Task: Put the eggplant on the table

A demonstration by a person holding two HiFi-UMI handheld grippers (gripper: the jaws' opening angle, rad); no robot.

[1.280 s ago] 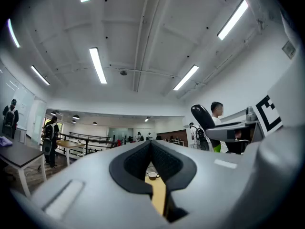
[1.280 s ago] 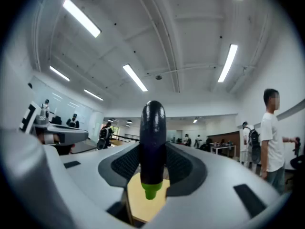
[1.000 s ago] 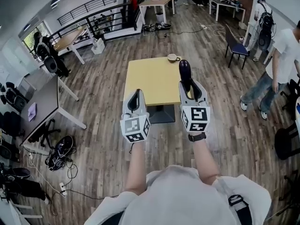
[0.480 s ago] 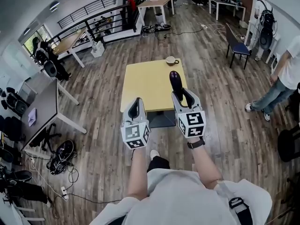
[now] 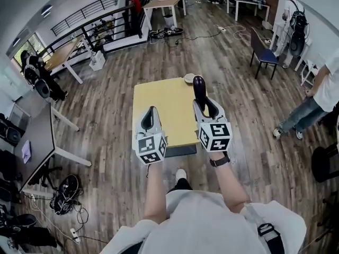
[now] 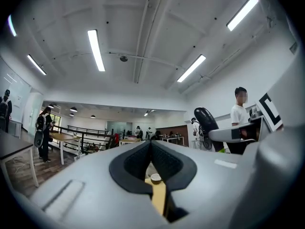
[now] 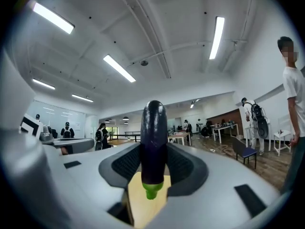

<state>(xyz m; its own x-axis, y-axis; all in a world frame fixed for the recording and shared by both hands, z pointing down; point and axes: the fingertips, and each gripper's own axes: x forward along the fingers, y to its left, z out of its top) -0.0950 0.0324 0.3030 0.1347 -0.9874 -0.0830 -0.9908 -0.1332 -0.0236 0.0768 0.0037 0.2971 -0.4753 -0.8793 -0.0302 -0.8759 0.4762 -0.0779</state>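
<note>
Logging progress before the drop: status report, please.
Left gripper shut, empty. Right gripper shut on eggplant, upright, stem down, not yet on table. Cup at table's far edge.

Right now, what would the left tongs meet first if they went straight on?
Likely nothing: the left tongs point level above the yellow table; the way looks free. The cup sits lower, depth unclear.
</note>
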